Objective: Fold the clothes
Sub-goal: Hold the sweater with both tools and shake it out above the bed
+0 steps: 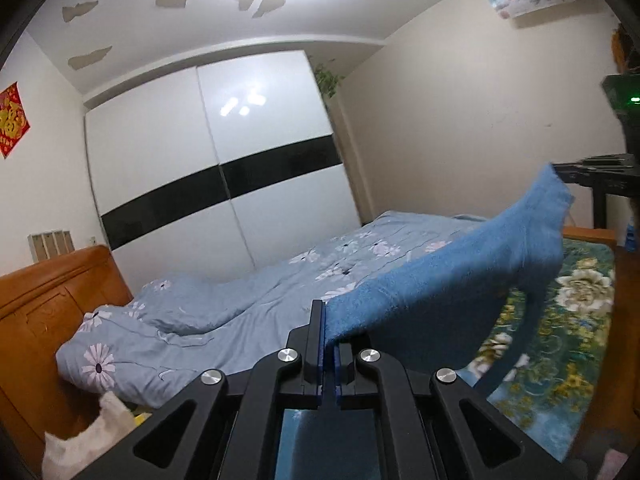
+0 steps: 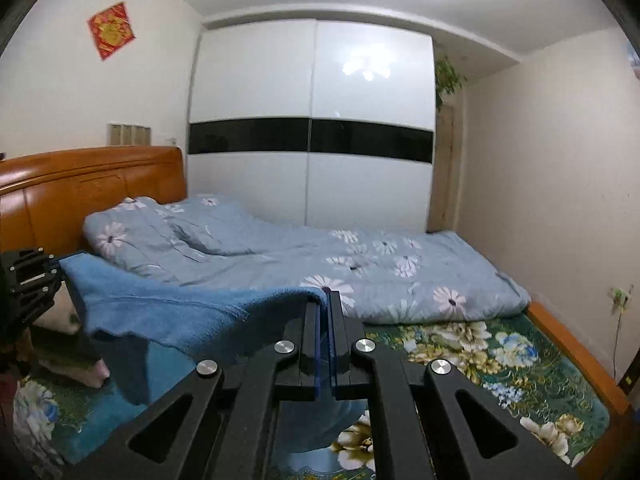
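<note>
Here, my left gripper (image 1: pixel 329 344) and right gripper (image 2: pixel 325 320) each pinch the blue towel (image 1: pixel 448 280) | only the right view shows the far-left headboard (image 2: pixel 92 188) whole

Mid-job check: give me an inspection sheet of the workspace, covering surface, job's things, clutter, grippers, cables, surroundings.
Surface: bed with green floral sheet; blue daisy quilt bunched along the far side.
Job's things: blue towel held up off the bed, stretched between both grippers, sagging in the middle.
Clutter: white and pink cloth beside the headboard.
Grippers: left gripper shut on one towel corner; right gripper shut on the other.
Cables: a wire hanging from a wall plug.
Surroundings: white wardrobe with a black band, red wall decoration, peeling ceiling paint.
</note>
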`<state>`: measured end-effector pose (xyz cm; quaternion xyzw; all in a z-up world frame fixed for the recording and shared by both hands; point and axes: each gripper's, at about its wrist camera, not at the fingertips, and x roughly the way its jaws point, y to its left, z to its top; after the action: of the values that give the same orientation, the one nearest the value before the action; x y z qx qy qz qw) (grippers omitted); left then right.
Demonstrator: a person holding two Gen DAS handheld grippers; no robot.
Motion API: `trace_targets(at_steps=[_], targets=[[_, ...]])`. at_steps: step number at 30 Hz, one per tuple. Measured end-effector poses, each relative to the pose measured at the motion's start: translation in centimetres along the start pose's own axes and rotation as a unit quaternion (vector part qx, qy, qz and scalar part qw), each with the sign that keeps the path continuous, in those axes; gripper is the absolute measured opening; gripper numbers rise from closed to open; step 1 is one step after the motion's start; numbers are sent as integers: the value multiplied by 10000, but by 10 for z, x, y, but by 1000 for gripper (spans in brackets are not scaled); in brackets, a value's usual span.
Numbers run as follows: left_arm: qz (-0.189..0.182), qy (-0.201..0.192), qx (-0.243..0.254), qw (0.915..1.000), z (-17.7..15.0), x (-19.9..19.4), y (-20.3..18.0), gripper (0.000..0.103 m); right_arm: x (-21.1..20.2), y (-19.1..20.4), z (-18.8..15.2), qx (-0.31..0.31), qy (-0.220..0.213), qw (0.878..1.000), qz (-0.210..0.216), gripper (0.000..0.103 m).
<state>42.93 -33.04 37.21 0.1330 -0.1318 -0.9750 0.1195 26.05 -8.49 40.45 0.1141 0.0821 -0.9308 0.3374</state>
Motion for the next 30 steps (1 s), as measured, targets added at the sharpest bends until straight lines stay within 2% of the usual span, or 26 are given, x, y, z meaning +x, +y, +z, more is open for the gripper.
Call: trace_targets(at_steps=[3,6,8,11,16,18,21,23,26,28,30], targets=[[-38,-201,154,9997,6,-30,1,3,-24,2,13,-94,-271,9996,39,2],[-194,-59,80,9998,9,-25,11,3,-17,5,25,-213,-317,9993,-25,2],[-260,304,-9,9992,0,4,19,4,15,4,18,-209,-31,9998,28,2],[-314,1027,-186,9940,-34,75,27,4,73,4,-1,-187,549,9983,95,2],[-349,2279,-627,9710,-118,201,29,4,205,-1,-81,-43,1912,9815,64,2],[-349,2753,-811,9573,-158,247,24,4,252,-3,-112,96,2350,9719,89,2],[-396,3310,-1149,9358,-208,293,21,4,308,-3,-152,203,2826,9590,113,2],[-379,3522,-1311,9259,-227,310,16,4,338,-2,-171,237,3078,9511,105,2],[-415,3673,-1516,9167,-240,333,22,4,379,-4,-182,326,3282,9440,96,2],[-390,3660,-1687,9144,-240,342,34,4,402,-4,-181,334,3287,9438,115,2],[-369,3684,-2038,9063,-246,359,53,4,424,-4,-179,338,3286,9438,136,2]])
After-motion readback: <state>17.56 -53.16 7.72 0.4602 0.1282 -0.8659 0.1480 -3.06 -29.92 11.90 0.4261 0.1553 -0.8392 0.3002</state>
